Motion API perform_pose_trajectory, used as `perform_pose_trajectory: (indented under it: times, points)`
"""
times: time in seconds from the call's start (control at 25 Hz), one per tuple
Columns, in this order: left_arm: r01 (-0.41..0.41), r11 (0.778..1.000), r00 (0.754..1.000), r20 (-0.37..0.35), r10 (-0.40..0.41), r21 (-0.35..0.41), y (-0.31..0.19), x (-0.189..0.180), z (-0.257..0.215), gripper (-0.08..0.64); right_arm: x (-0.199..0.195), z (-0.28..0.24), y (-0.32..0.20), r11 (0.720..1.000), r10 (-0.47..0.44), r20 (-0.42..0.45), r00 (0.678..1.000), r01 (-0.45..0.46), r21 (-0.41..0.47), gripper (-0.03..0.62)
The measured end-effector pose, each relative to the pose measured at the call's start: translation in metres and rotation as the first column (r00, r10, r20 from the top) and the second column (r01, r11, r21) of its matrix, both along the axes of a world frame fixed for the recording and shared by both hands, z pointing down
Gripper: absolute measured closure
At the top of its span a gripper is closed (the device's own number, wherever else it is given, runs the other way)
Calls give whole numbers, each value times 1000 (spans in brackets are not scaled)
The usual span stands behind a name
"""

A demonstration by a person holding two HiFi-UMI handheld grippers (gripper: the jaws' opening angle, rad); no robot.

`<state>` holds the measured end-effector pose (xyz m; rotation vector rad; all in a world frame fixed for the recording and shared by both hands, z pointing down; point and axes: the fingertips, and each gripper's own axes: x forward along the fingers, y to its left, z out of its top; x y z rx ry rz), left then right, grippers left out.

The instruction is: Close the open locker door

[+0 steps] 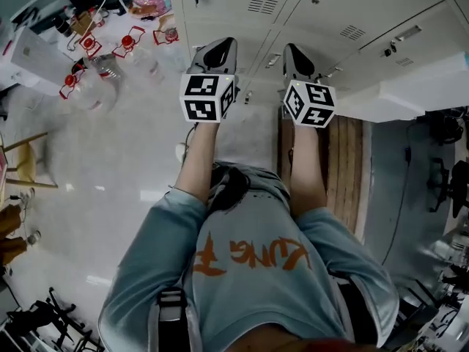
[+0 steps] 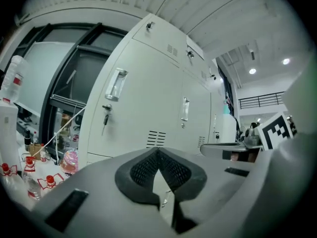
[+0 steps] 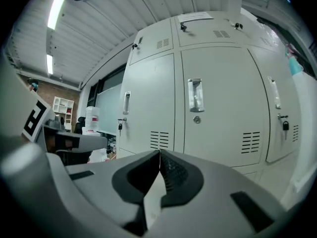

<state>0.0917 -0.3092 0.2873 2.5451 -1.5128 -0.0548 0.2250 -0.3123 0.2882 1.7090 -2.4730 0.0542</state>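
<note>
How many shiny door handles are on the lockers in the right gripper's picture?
3, each on its own locker door: the left handle, the middle handle straight ahead, and the right handle near the picture's edge. More may be out of frame.

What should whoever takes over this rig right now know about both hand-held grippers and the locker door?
Left hand-held gripper: shut, empty, pointed at the lockers.
Right hand-held gripper: shut, empty, facing the lockers, touching nothing.
Open locker door: appears swung out from the row, at the right of the head view, beyond the right one.
Done: nothing; the door is untouched.
Left: reach the door and push it shut, probably with the right one, which is nearer.
</note>
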Motion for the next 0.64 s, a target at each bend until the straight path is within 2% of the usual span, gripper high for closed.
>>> perform_pose_trajectory:
  times: [0.24, 0.4, 0.64]
  points:
    - [-23, 999, 999, 43, 22, 29, 13, 27, -9, 541, 21, -19, 12, 998, 4, 37, 999, -6, 57, 563]
    - [-39, 999, 998, 57, 39, 15, 21, 37, -5, 541, 26, -14, 16, 998, -2, 46, 999, 0, 56, 563]
    - [-4, 1000, 997, 76, 3, 21, 38, 29, -7, 541, 18, -19, 22, 997, -46, 63, 997, 41, 69, 563]
